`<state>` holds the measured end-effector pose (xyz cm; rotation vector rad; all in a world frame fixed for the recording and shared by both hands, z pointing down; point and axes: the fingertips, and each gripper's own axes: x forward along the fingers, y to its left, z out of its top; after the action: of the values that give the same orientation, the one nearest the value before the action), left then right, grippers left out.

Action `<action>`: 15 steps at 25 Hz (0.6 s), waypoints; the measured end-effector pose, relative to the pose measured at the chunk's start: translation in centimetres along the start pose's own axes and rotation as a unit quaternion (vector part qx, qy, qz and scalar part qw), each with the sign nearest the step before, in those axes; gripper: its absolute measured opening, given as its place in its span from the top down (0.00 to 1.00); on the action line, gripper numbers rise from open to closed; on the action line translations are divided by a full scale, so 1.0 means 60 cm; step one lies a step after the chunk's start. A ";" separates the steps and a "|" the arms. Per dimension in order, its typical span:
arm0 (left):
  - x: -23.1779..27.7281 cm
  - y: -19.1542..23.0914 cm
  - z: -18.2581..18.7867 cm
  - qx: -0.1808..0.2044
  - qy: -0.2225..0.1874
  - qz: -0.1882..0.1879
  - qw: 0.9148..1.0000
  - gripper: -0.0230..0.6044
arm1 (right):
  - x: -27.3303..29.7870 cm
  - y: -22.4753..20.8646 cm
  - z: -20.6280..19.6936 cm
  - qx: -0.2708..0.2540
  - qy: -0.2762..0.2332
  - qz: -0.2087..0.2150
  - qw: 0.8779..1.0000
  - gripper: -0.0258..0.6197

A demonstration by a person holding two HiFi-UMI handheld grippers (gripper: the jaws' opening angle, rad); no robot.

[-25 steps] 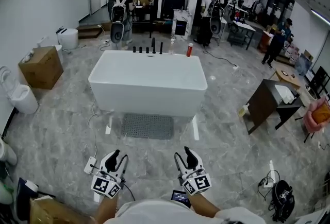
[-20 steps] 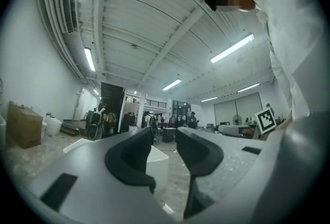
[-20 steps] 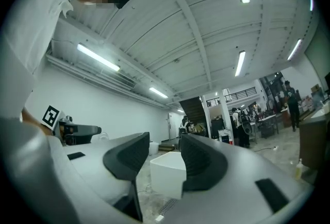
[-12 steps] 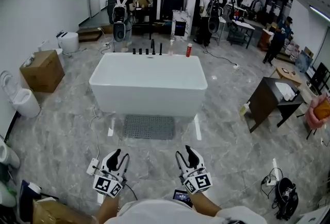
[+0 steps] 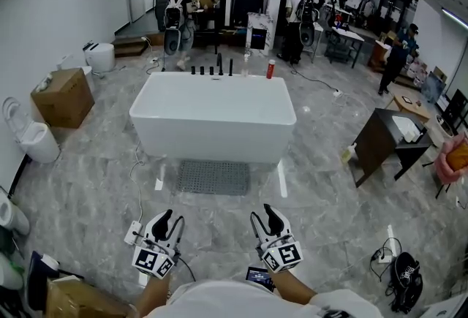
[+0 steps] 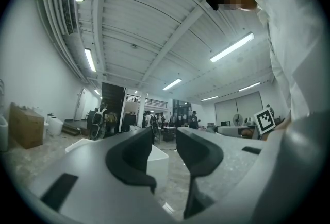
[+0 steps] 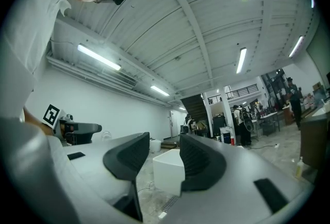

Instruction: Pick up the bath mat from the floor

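A grey marbled tile floor (image 5: 88, 185) filled most of the head view. At the centre of the frame stood a white rectangular freestanding bathtub (image 5: 213, 115), with a row of dark taps along its far rim. A dark brown wooden table (image 5: 376, 145) sat at the right, and a brown cardboard box (image 5: 61, 96) stood at the left, both well apart from the tub.

The grey perforated rectangular bath mat (image 5: 214, 177) lay flat on the floor just below the tub's near wall, at the middle of the frame, untouched.

Low in the frame, well apart from the mat, the left gripper (image 5: 170, 223) and the right gripper (image 5: 262, 221) were held side by side above the floor. In each gripper view the jaws stood apart with nothing between them, so both were released and empty.

A small red cylindrical bottle (image 5: 270, 69) stood at the tub's far right corner.
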<state>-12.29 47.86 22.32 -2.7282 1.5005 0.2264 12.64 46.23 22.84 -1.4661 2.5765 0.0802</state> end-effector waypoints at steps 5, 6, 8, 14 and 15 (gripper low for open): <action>-0.001 -0.006 0.003 -0.006 -0.001 0.001 1.000 0.73 | -0.003 0.001 0.005 0.004 0.001 0.005 1.000 0.65; -0.001 -0.008 0.001 -0.010 0.000 0.000 1.000 0.73 | -0.006 0.000 0.004 0.004 0.002 0.006 1.000 0.65; -0.002 -0.013 -0.003 -0.014 0.004 0.000 1.000 0.73 | -0.010 -0.001 0.002 0.004 0.003 0.007 1.000 0.65; -0.001 -0.026 -0.001 -0.015 0.001 0.000 1.000 0.73 | -0.031 -0.015 0.005 0.013 -0.001 0.002 1.000 0.65; 0.001 -0.031 0.000 -0.015 0.001 0.000 1.000 0.73 | -0.036 -0.019 0.006 0.014 -0.002 0.000 1.000 0.65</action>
<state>-10.70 48.84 22.20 -2.7511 1.5102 0.2493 14.78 47.53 22.90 -1.4554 2.5647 0.0469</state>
